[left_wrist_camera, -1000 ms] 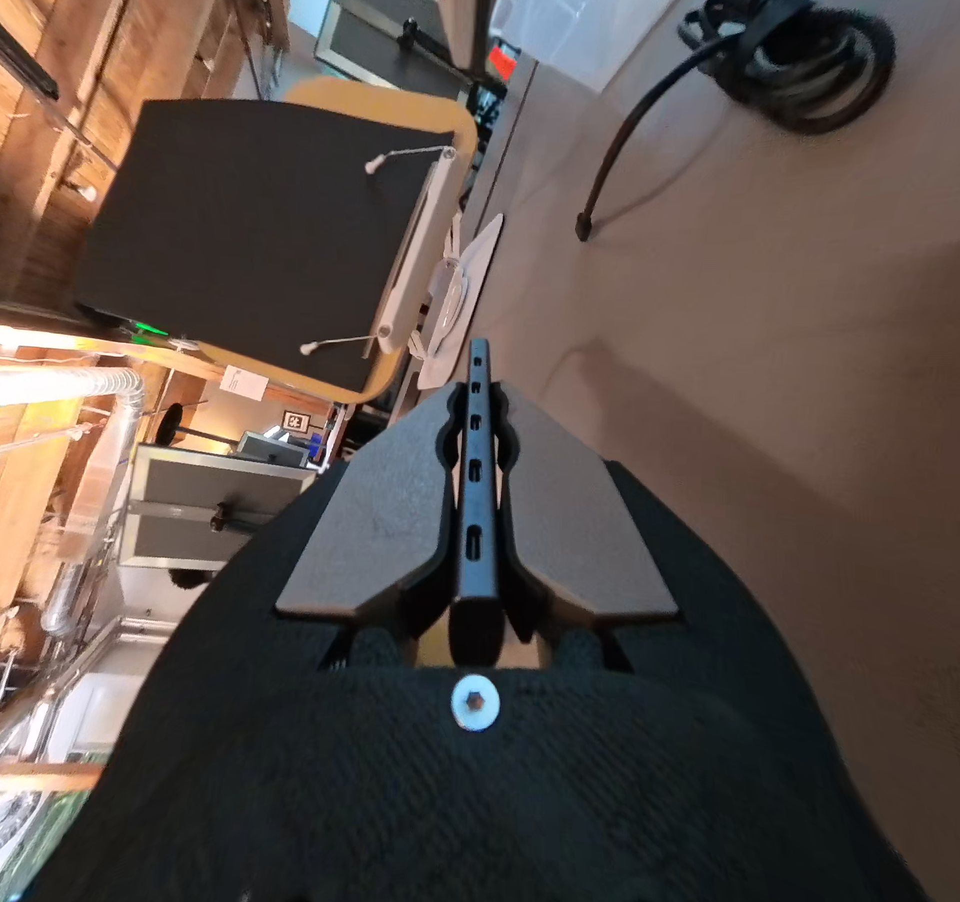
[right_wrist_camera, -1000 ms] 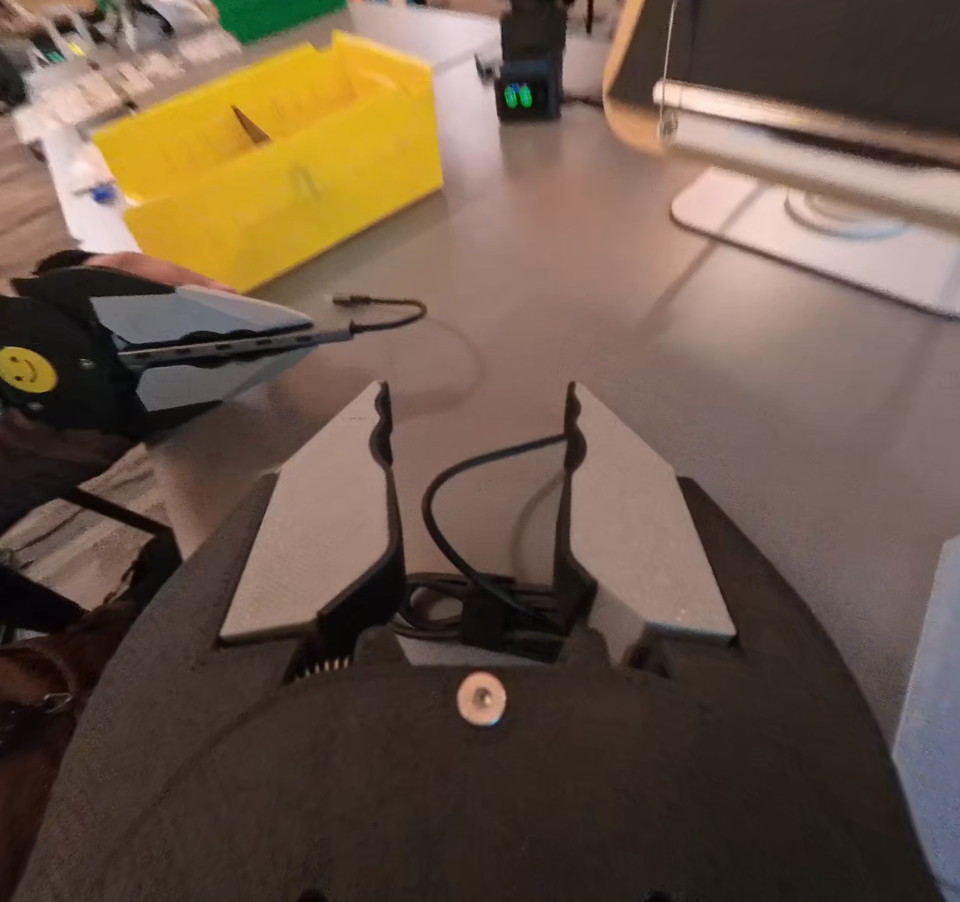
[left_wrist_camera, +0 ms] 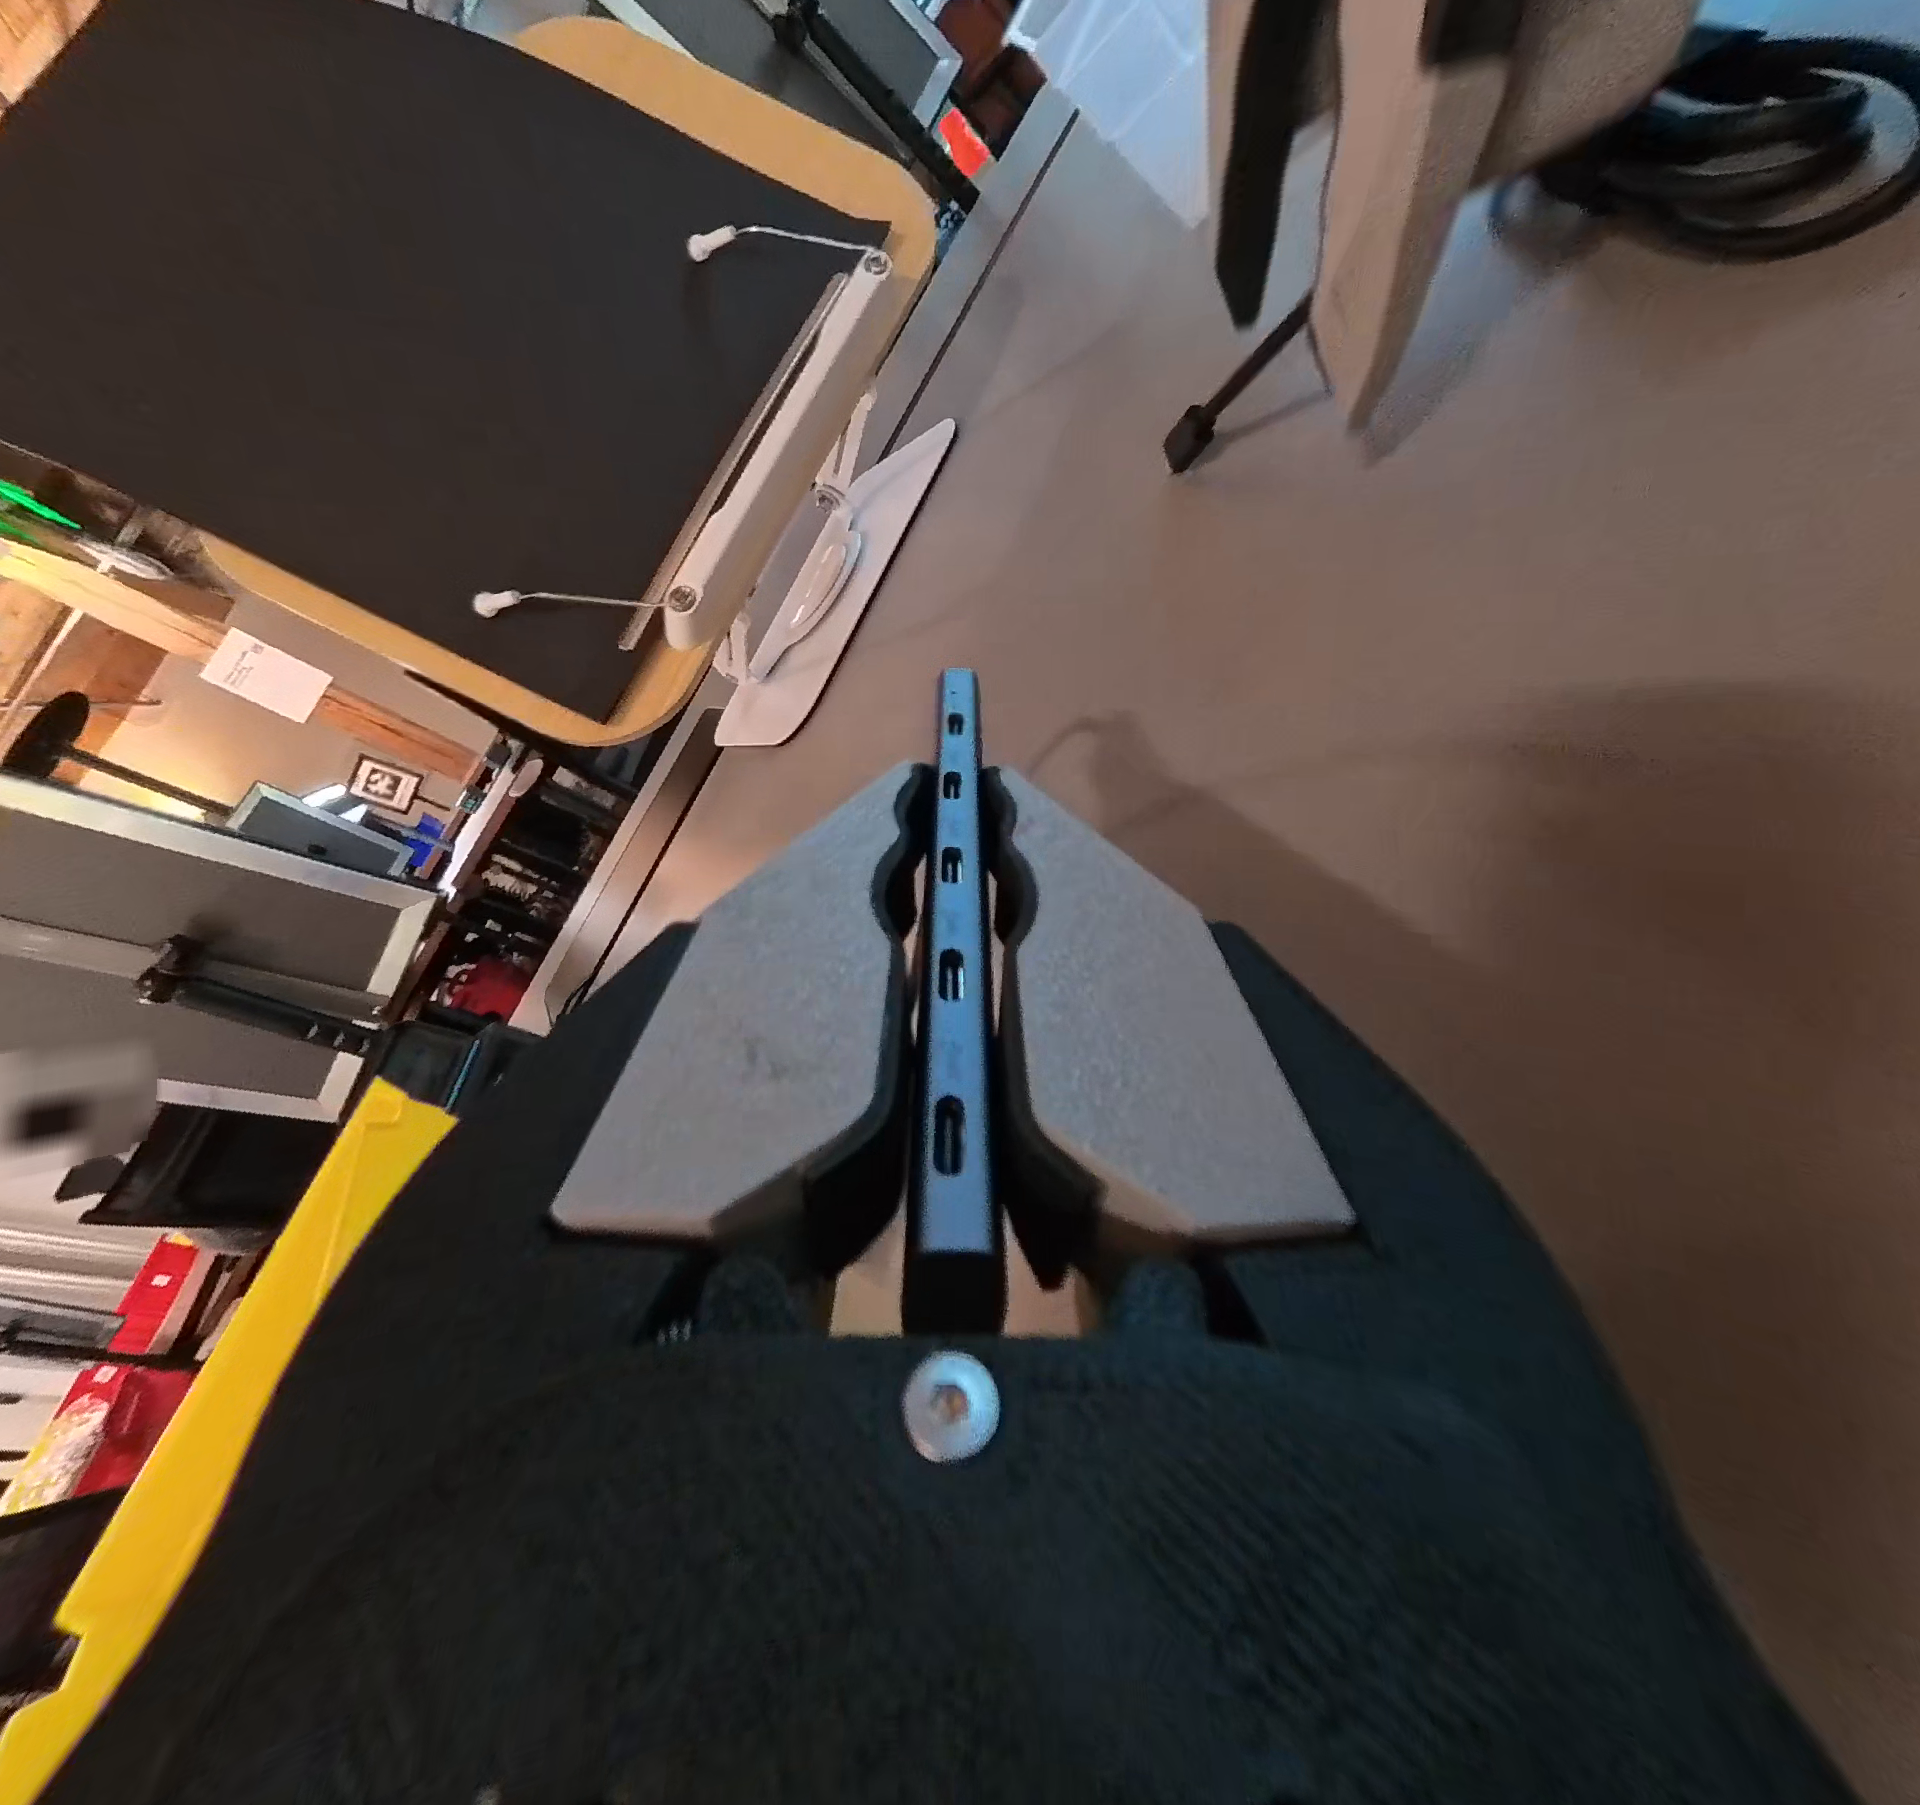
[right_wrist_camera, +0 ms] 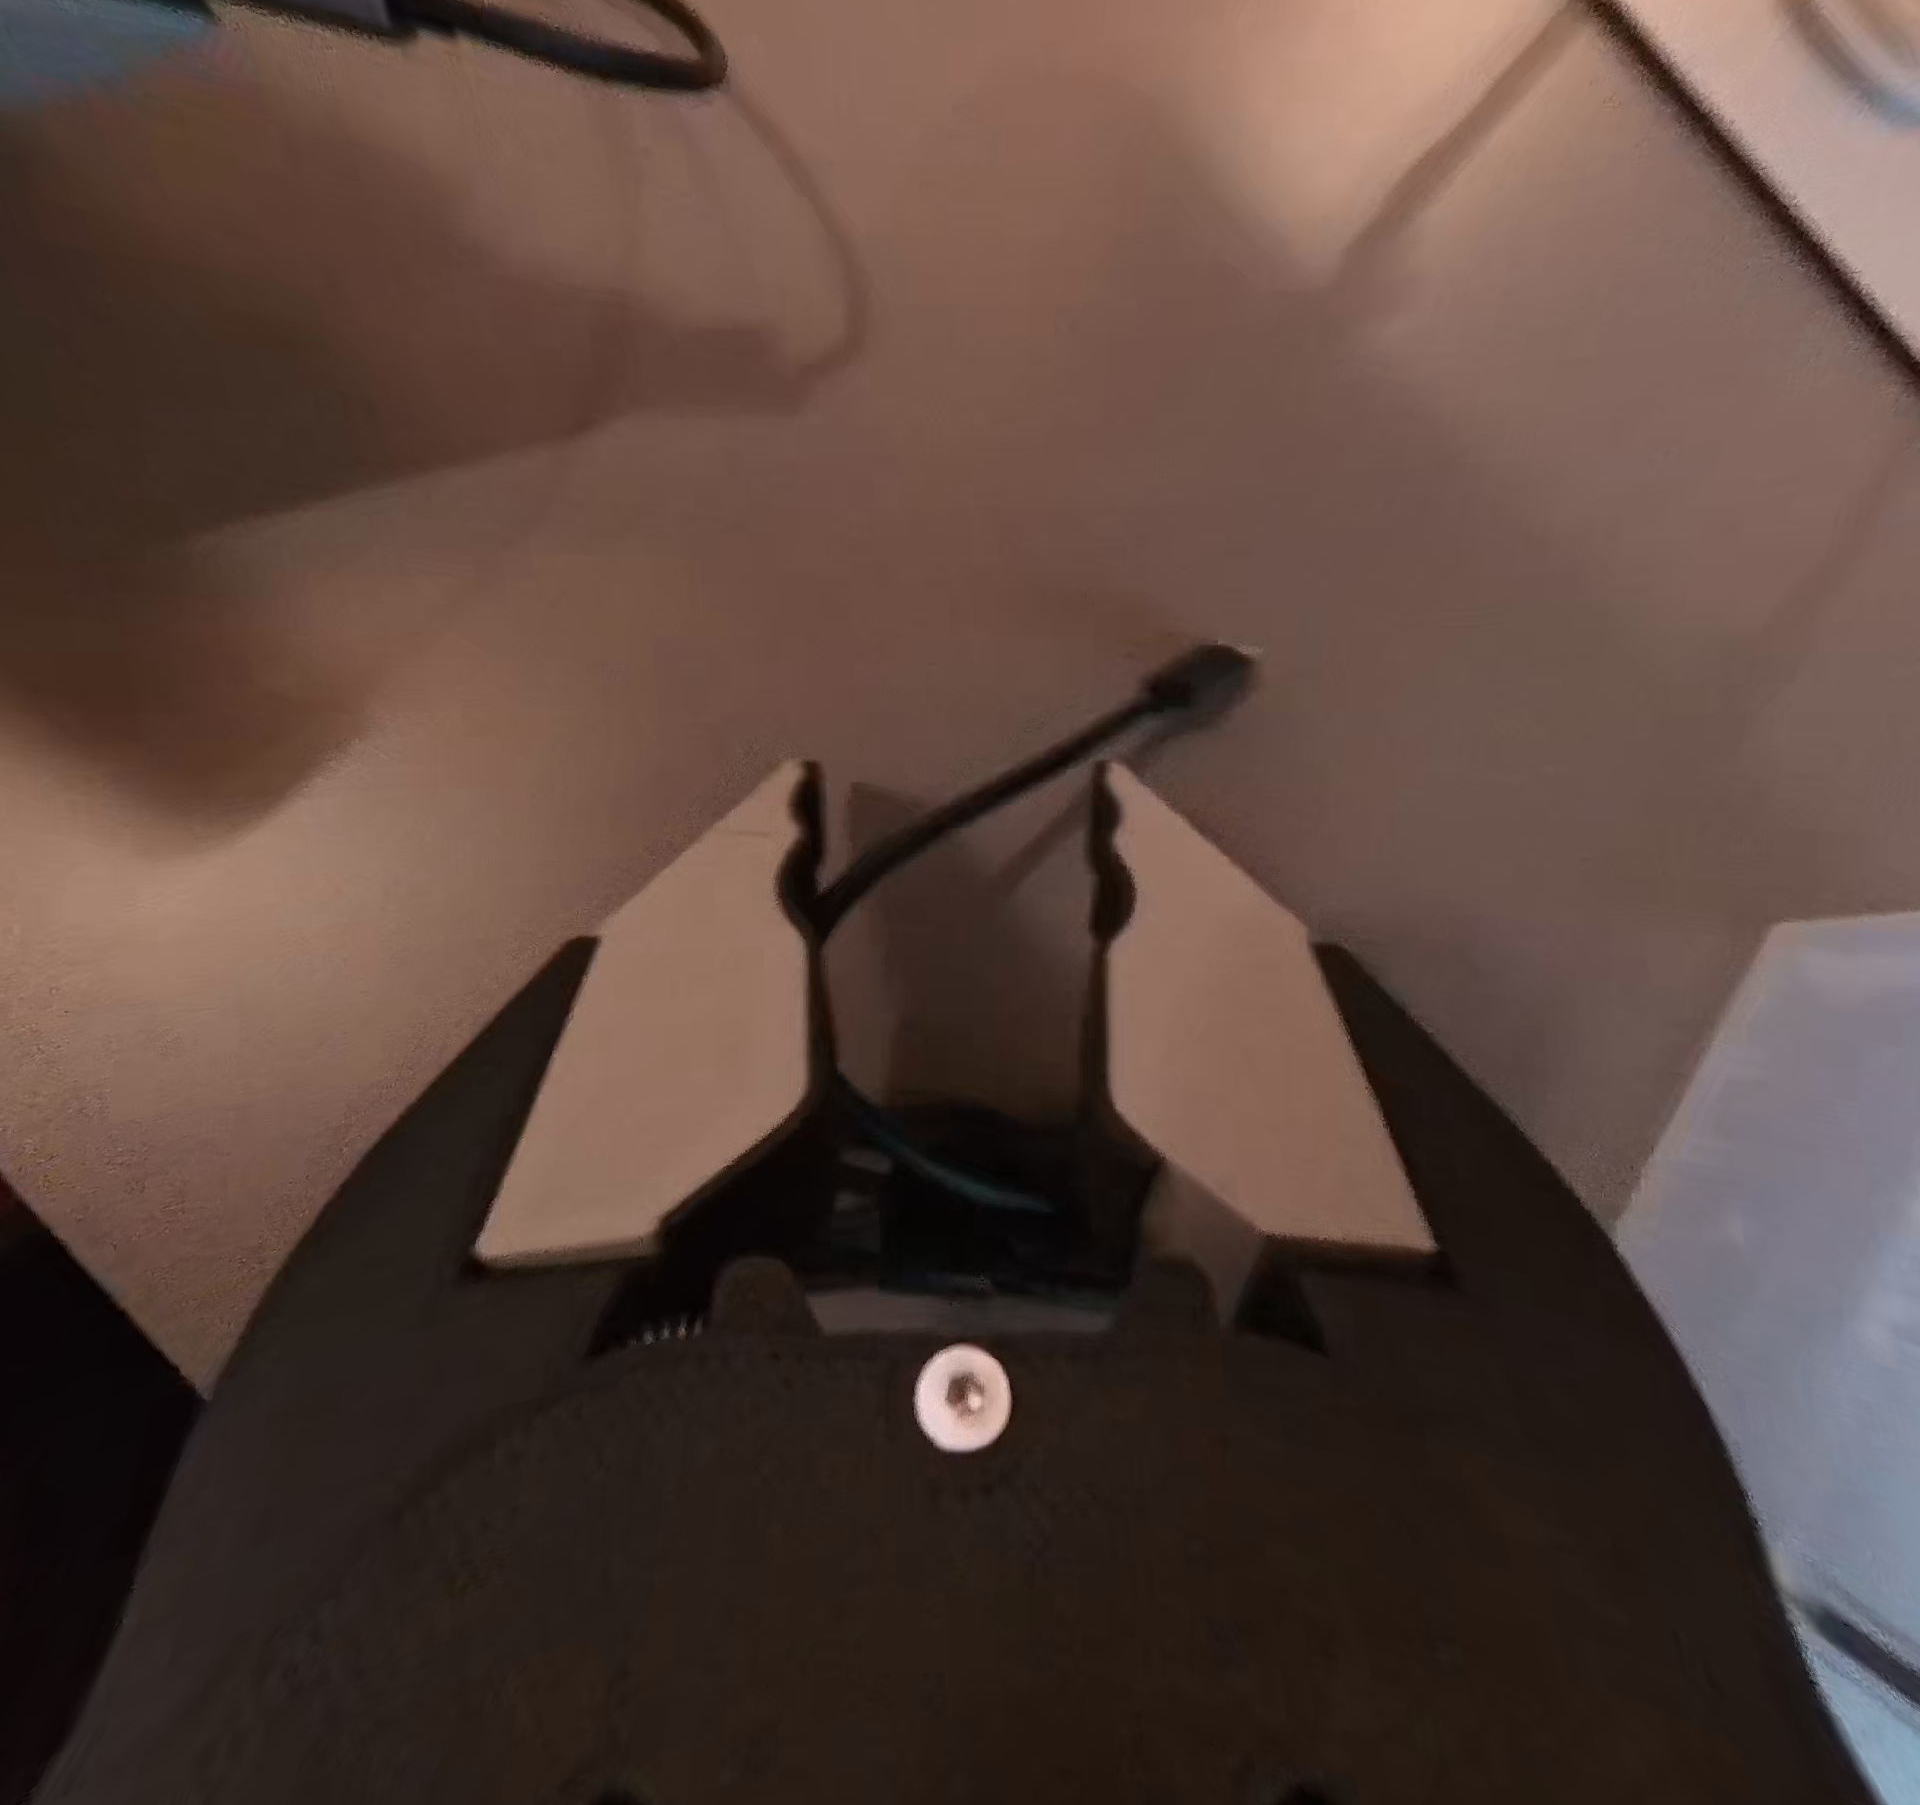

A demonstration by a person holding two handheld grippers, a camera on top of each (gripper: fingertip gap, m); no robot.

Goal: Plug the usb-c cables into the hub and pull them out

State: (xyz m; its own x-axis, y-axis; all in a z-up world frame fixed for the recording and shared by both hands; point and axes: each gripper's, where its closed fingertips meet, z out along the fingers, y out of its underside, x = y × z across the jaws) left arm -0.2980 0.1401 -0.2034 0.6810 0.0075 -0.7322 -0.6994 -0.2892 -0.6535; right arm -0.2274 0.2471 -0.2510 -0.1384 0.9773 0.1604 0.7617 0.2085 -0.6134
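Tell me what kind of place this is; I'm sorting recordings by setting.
Probably an office or lab workspace: a grey desk, a monitor on a white stand, and shelving with red boxes behind.

dark grey hub (left_wrist_camera: 954, 1007), black cable (right_wrist_camera: 997, 799), yellow bin (left_wrist_camera: 260, 1360).

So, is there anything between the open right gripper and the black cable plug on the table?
Nothing visible blocks it. The right gripper is open, the thin black cable runs out between its fingers, and the black cable plug lies just ahead on the bare beige table.
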